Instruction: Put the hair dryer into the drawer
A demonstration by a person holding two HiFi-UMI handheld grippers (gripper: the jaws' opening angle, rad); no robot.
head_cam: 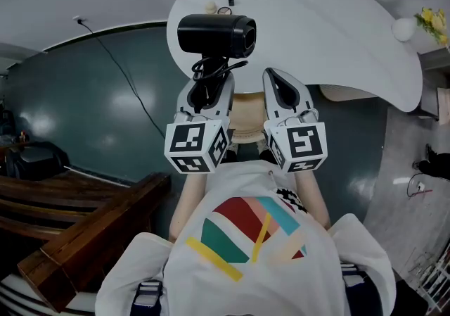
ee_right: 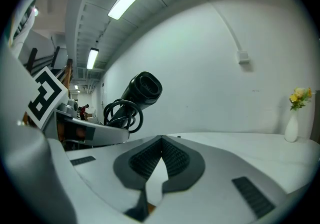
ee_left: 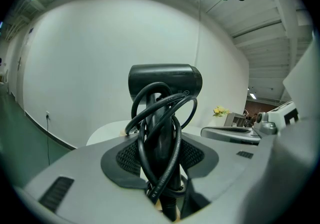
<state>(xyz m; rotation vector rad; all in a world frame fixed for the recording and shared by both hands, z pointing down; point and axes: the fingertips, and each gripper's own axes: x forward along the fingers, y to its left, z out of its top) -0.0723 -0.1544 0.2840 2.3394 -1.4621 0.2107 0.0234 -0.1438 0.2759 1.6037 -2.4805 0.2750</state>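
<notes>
Evidently this is the carrying step. At eight o'clock in the head view stands dark wooden furniture (head_cam: pixel 84 230). The left gripper (head_cam: pixel 209 88), jaws part closed, clamps the handle and coiled cord of the hair dryer (head_cam: pixel 214 33), which stands upright at twelve o'clock over the white table (head_cam: pixel 330 40). Just beside it, the right gripper (head_cam: pixel 279 77) is pinched together on nothing. No drawer shows; next it must be found and opened, probably by the free gripper. Yellow flowers (head_cam: pixel 430 22) stand at two o'clock.
</notes>
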